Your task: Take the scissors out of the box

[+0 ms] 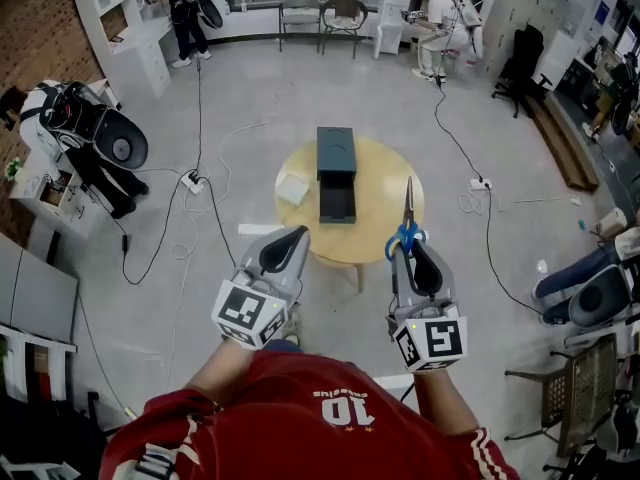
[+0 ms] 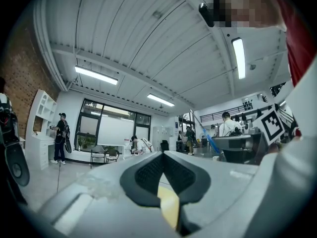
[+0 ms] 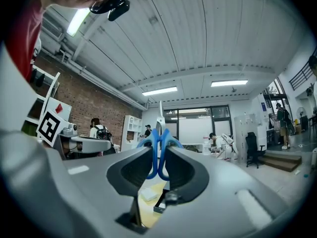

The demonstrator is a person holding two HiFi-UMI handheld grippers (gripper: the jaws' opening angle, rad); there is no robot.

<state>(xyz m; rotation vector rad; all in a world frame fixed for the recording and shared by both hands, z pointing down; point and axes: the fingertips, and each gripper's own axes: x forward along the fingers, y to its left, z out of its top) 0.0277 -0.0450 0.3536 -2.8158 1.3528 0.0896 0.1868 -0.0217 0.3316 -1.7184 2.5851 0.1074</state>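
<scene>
Evidently out, the blue-handled steel scissors [image 1: 407,218] are gripped by their loops in the right claw [image 1: 410,243], on the near side of the dark box [image 1: 336,173], blades presumably pointed away for safety; the left claw [image 1: 298,236] is closed, empty.

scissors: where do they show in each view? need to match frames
Head view: scissors right of centre, held in the right claw, blades pointing away.
Left gripper view: right of centre, a thin slanted blade with a blue handle.
Right gripper view: dead centre, blue handles clamped, blade up.
Shared landmark: white shelf unit.
</scene>
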